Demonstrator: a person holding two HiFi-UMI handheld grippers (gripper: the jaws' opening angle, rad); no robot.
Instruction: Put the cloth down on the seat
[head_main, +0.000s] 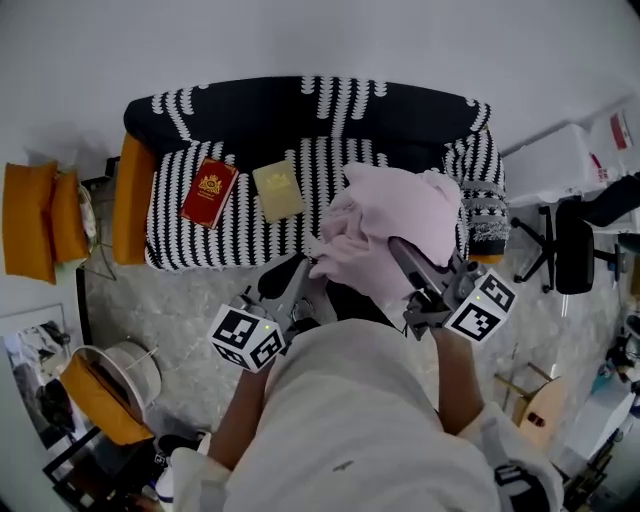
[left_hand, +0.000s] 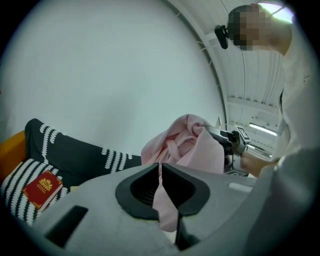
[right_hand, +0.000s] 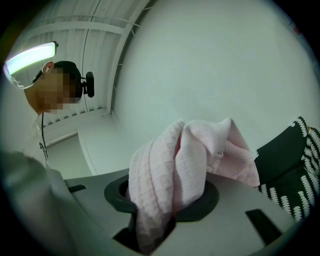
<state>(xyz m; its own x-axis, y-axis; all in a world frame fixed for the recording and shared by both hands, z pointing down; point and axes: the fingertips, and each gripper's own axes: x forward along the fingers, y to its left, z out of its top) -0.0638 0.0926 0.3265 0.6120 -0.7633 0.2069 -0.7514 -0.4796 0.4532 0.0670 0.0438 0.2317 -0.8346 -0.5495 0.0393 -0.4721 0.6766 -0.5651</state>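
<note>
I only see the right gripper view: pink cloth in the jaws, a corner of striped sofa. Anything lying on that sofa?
Observer: Yes, a red book and a yellowish book lie on the seat, left of the cloth.
Visitor: Does the other gripper hold anything?
Observer: The left gripper is shut on a thin fold of the same cloth.
Visitor: Is the cloth down yet?
Observer: No; it is bunched in the air between that one and the right gripper.

A living room (home, seemingly): striped sofa (head_main: 300, 115), orange cushions (head_main: 30, 220), marbled floor (head_main: 160, 310).
</note>
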